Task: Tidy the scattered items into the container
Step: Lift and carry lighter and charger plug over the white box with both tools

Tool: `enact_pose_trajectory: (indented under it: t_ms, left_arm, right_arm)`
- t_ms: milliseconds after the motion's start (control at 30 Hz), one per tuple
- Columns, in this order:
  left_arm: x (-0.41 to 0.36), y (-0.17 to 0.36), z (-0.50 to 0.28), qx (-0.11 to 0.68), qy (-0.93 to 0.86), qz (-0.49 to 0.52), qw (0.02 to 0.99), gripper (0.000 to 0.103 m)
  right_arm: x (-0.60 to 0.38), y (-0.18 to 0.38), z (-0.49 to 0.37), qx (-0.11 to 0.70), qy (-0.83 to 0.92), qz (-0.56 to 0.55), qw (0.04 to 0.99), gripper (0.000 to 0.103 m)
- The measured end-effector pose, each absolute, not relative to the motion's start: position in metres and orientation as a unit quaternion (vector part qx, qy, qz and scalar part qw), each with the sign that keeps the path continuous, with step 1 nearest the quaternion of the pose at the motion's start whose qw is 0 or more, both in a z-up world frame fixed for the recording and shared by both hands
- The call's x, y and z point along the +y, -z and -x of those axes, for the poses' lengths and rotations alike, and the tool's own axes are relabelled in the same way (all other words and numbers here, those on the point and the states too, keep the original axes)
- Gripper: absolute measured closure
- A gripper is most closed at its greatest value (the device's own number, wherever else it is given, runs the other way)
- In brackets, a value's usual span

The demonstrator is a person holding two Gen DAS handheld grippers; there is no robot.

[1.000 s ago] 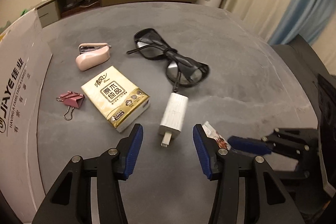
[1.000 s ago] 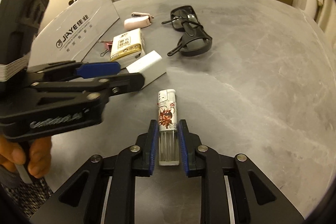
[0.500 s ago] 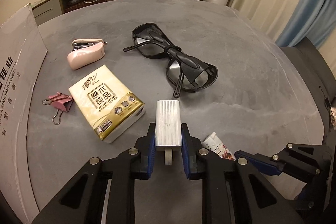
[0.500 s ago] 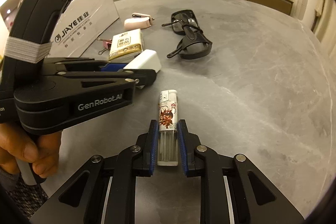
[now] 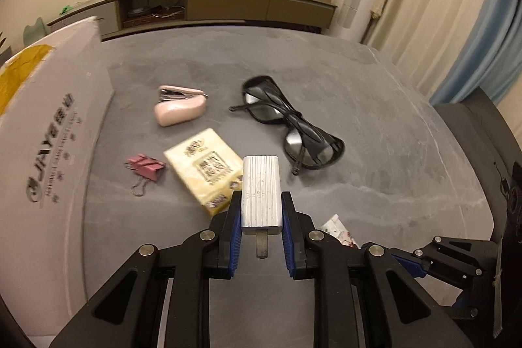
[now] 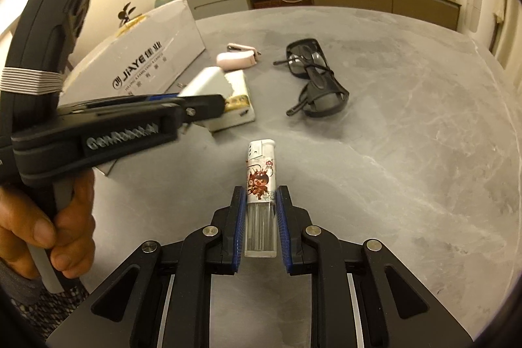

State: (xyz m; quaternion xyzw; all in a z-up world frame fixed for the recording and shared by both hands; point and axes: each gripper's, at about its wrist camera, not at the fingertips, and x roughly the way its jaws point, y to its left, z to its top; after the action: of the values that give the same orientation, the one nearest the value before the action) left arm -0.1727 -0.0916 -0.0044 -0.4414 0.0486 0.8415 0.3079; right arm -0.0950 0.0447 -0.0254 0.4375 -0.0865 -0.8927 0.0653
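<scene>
My left gripper is shut on a white charger plug and holds it above the grey table. My right gripper is shut on a lighter with a cartoon print, low over the table. On the table lie black glasses, a pink stapler, a yellow tissue pack and a pink binder clip. The white cardboard box stands at the left. In the right wrist view the left gripper hangs with the charger over the tissue pack.
A hand grips the left tool's handle. The table's far edge meets a low cabinet with small ornaments; curtains hang to the right. A dark chair back stands past the table's right edge.
The left gripper shut on the charger, lifted it off the table and swung left toward the box. The right gripper stays shut on the lighter, raised slightly.
</scene>
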Motion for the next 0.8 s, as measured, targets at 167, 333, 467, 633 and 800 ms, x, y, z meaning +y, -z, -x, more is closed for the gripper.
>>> enact_pose_trajectory:
  t_ms: [167, 333, 467, 633, 800]
  left_arm:
    - [-0.115, -0.014, 0.173, 0.018, -0.854, 0.429, 0.295, 0.08]
    - [-0.139, -0.04, 0.164, 0.003, -0.869, 0.403, 0.287, 0.08]
    - [-0.158, -0.059, 0.161, -0.005, -0.881, 0.391, 0.266, 0.08]
    - [-0.179, -0.077, 0.161, -0.016, -0.887, 0.392, 0.246, 0.08]
    - [-0.19, -0.074, 0.174, -0.03, -0.884, 0.397, 0.245, 0.08]
  right_arm:
    - [0.041, 0.012, 0.094, -0.093, 0.899, -0.422, 0.072, 0.083]
    - [0.038, -0.006, 0.093, -0.096, 0.909, -0.399, 0.075, 0.083]
    - [0.033, -0.019, 0.093, -0.102, 0.913, -0.385, 0.09, 0.083]
    - [0.032, -0.02, 0.096, -0.141, 0.903, -0.392, 0.11, 0.083]
    - [0.022, -0.022, 0.106, -0.139, 0.903, -0.392, 0.106, 0.083]
